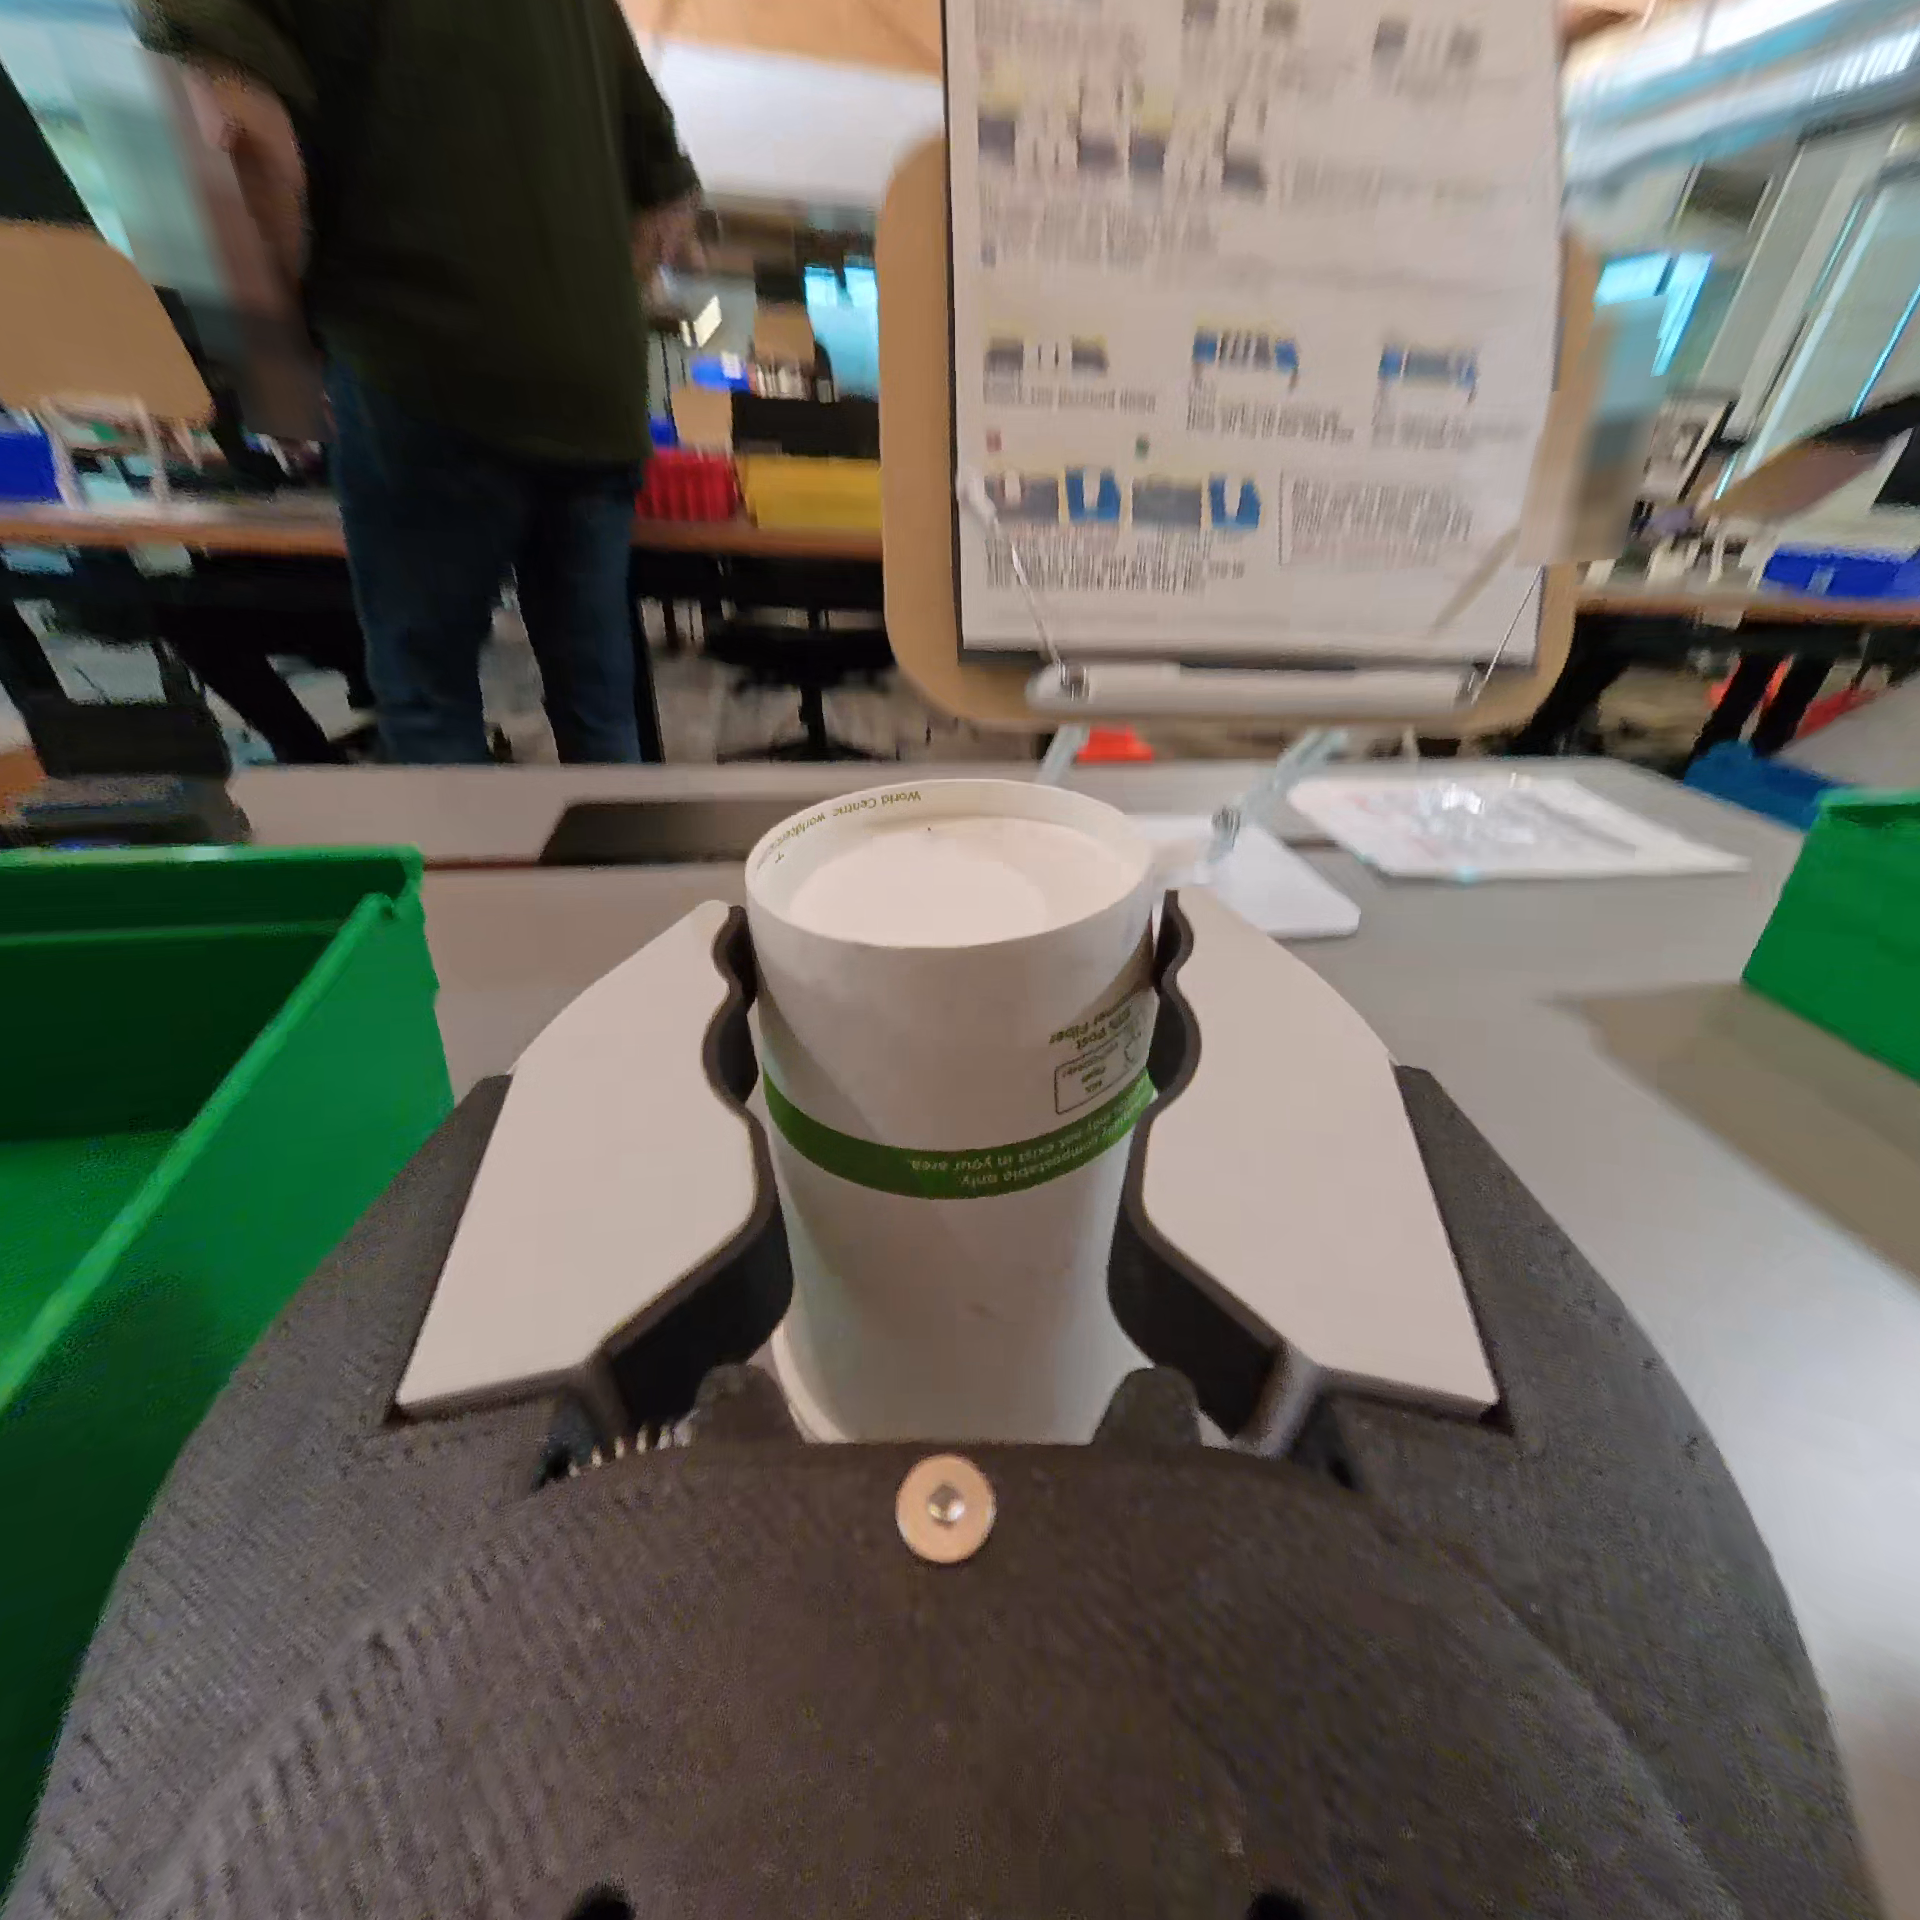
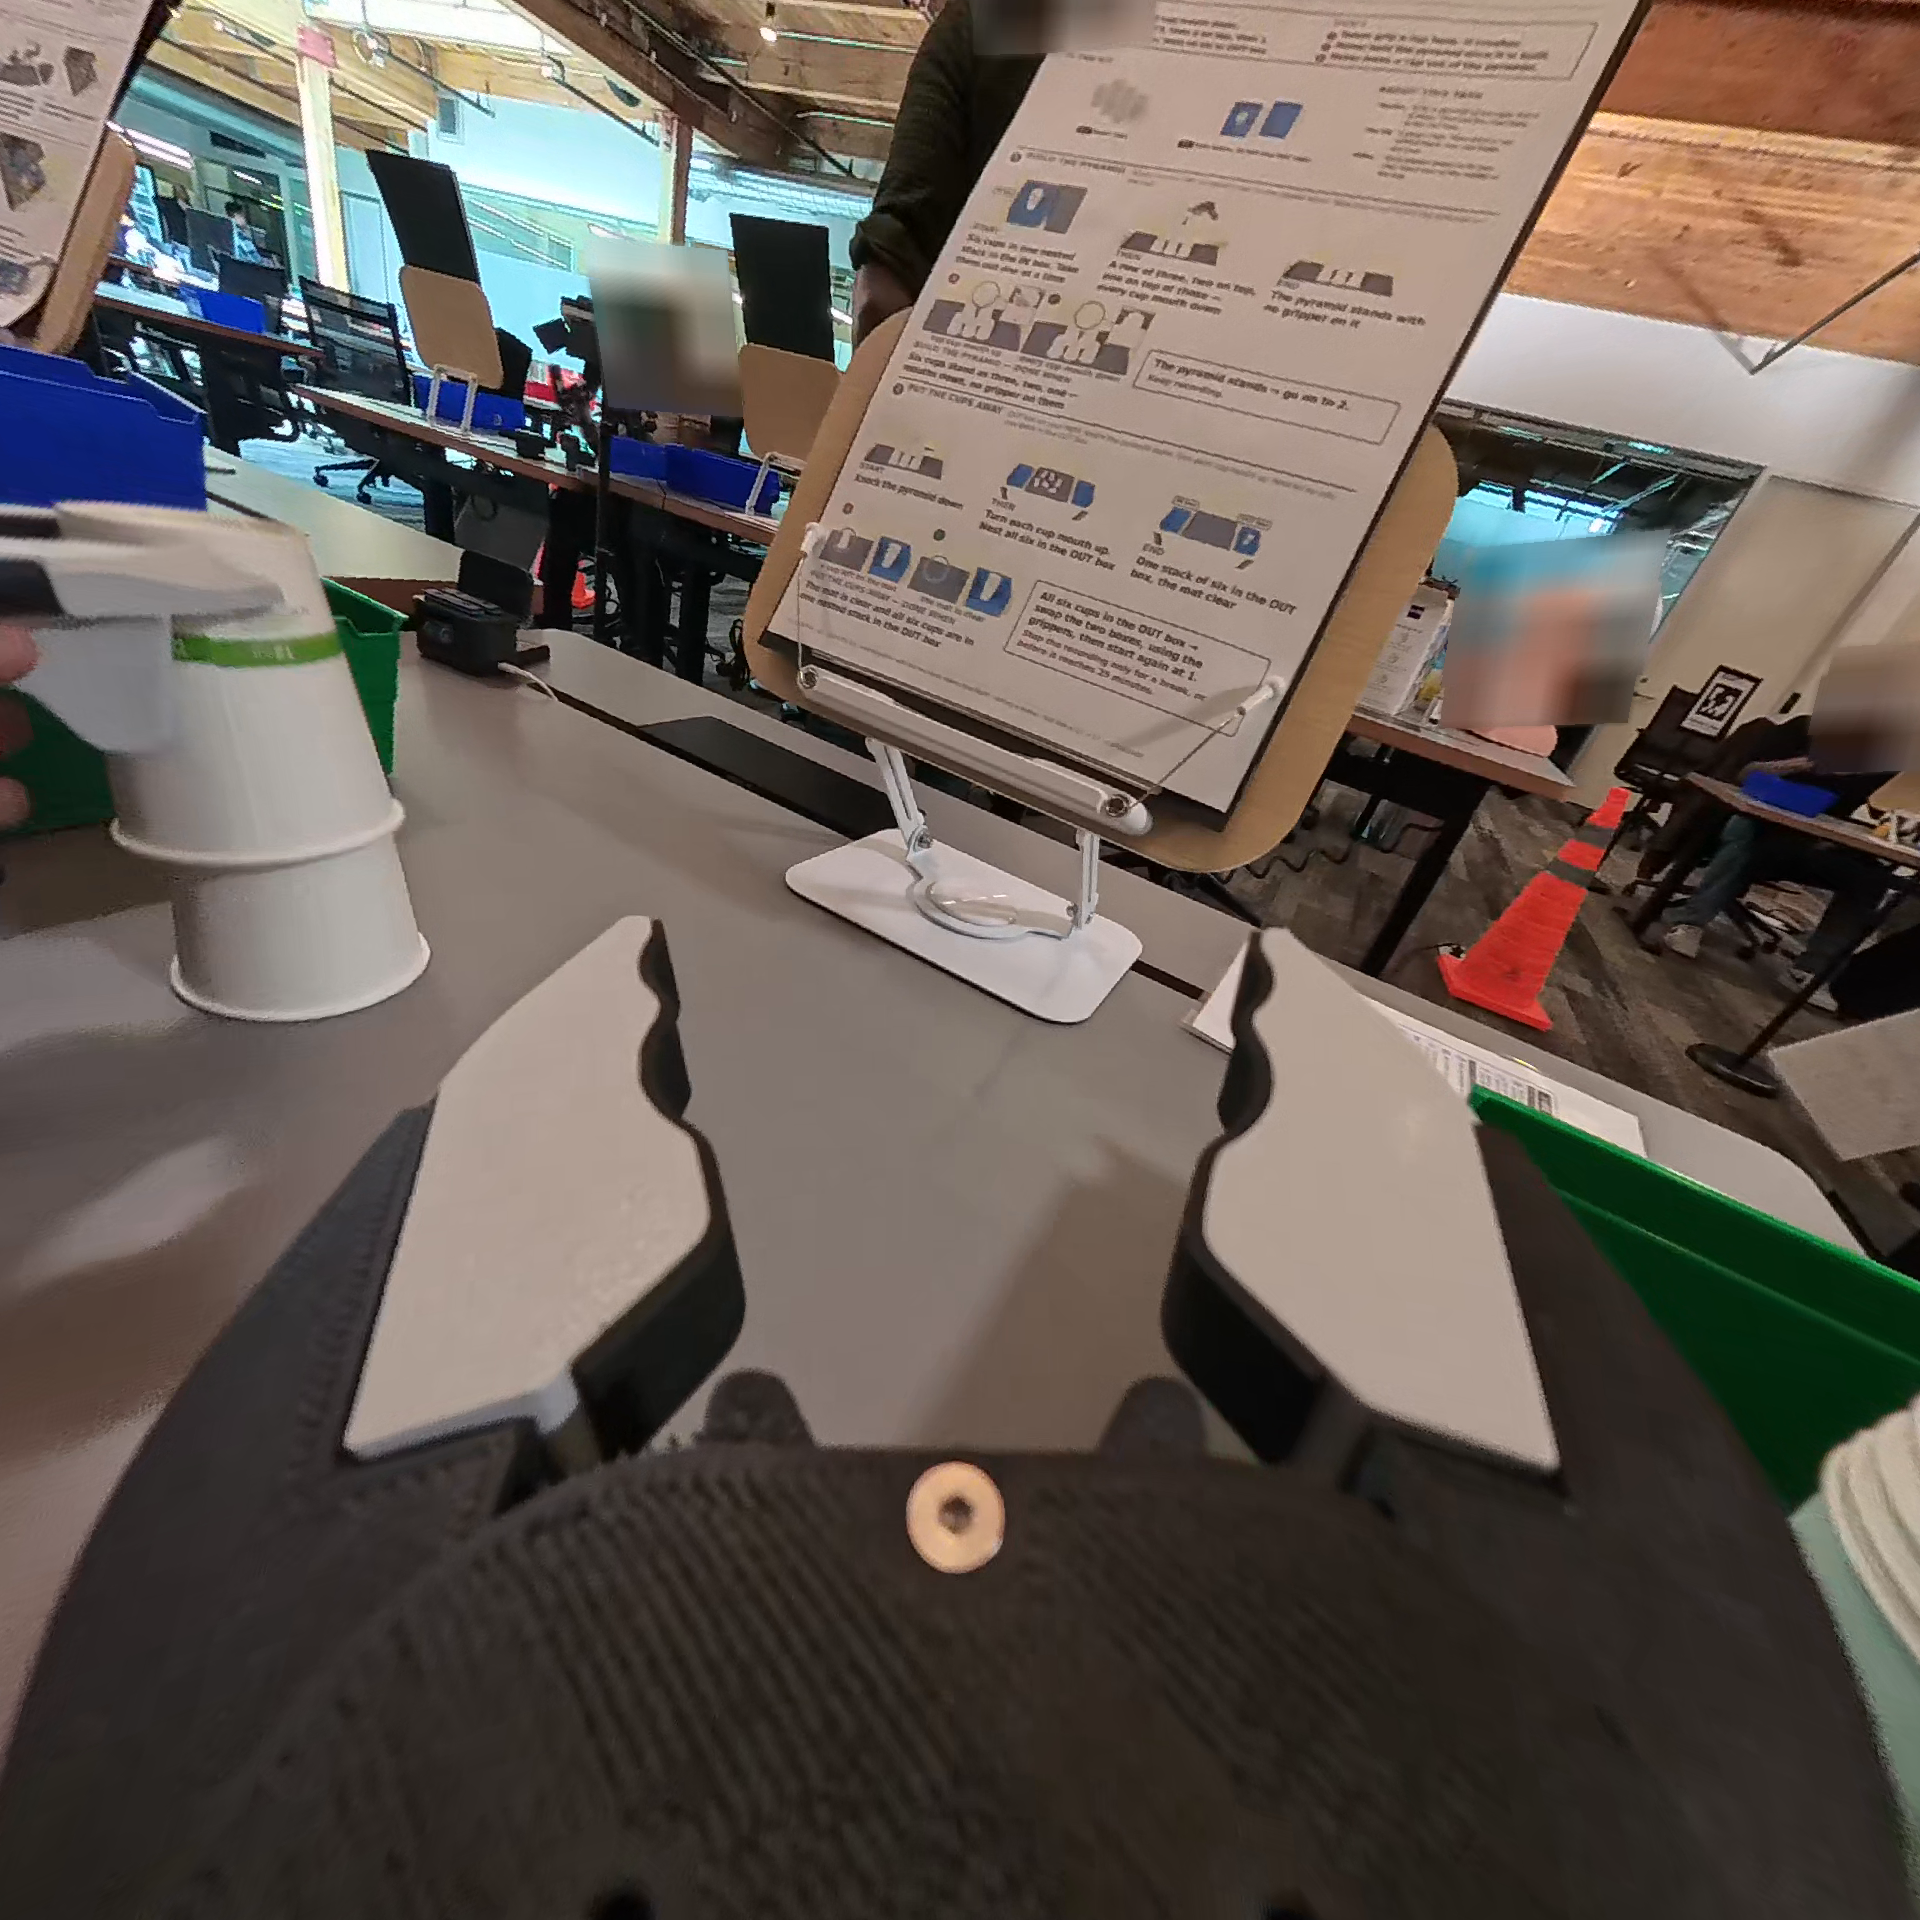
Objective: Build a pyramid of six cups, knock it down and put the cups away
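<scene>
**White paper cup clamped mouth-down in the left jaws**

White paper with a green band: an upside-down cup (image 1: 951, 1049) sits between the jaws of the left gripper (image 1: 948, 935), which are closed narrow against its sides, the black inner edges pressing the wall just above the band. Its base faces up at 12 o'clock from the gripper body. In the right wrist view that same cup (image 2: 244, 717) is tilted and rests on a second inverted cup (image 2: 296, 925), which stands on the grey table (image 2: 914, 1122) at about 10 o'clock; the left gripper (image 2: 135, 592) shows there at the frame's 9 o'clock edge.

The right gripper (image 2: 956, 987) has its jaws spread wide with only bare table between them, well apart from both cups.

A green bin (image 1: 197, 1039) lies at 9 o'clock of the left gripper, and another green bin (image 2: 1704, 1320) at 4 o'clock of the right one, with a stack of white rims (image 2: 1875, 1538) showing at that frame's right edge. An instruction sheet on a white stand (image 2: 966, 935) rises at 12 o'clock. Beyond it stands a person in a dark top (image 1: 468, 229).
</scene>
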{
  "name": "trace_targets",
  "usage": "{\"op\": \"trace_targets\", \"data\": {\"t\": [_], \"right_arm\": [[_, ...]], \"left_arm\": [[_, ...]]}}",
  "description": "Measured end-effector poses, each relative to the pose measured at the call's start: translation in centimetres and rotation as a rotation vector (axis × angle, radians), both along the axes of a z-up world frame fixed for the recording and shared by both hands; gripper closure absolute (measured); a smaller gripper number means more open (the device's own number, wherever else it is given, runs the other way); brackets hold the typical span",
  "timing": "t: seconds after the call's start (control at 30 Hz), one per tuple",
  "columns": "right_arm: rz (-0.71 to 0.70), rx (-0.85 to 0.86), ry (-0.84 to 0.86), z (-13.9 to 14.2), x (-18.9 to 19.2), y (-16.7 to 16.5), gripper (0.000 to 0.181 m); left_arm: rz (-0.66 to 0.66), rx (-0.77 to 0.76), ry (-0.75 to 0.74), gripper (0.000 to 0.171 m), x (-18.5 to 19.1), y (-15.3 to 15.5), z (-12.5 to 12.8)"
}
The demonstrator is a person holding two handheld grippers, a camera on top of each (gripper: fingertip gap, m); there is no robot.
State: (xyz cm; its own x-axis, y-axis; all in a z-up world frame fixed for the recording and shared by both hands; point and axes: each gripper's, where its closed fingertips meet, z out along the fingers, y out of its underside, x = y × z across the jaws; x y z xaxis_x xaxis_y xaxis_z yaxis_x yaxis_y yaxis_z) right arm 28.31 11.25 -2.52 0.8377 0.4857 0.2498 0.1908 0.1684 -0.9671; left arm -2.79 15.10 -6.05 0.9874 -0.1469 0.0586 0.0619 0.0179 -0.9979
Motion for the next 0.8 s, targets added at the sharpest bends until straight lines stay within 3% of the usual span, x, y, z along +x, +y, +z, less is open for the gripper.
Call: {"op": "trace_targets", "data": {"t": [0.17, 0.3, 0.43, 0.6, 0.73, 0.8], "right_arm": [[0.052, -0.022, 0.059, -0.2, -1.2, -0.1, 0.079], [0.078, -0.067, 0.038, -1.6, -2.9, -0.2, 0.083], [0.150, -0.020, -0.019, -1.8, -6.2, -1.6, 0.090], [0.308, 0.074, 0.130, 1.1, -9.4, -5.1, 0.101], [0.415, 0.166, 0.118, 2.4, -10.7, -7.5, 0.108], [0.426, 0.210, 0.016, 2.0, -11.0, -8.0, 0.132]], "left_arm": [[-0.013, 0.250, -0.161, 0.096, -1.8, -2.7, 4.8], [-0.253, 0.300, -0.393, 0.096, -0.1, -4.9, 8.4], [-0.636, 0.264, -0.786, 0.096, 3.3, -7.1, 11.4], [-0.896, 0.138, -1.102, 0.096, 7.9, -8.3, 10.9], [-0.969, 0.016, -1.134, 0.096, 12.2, -8.9, 8.8], [-0.991, -0.025, -1.105, 0.096, 13.9, -9.3, 8.0]]}}
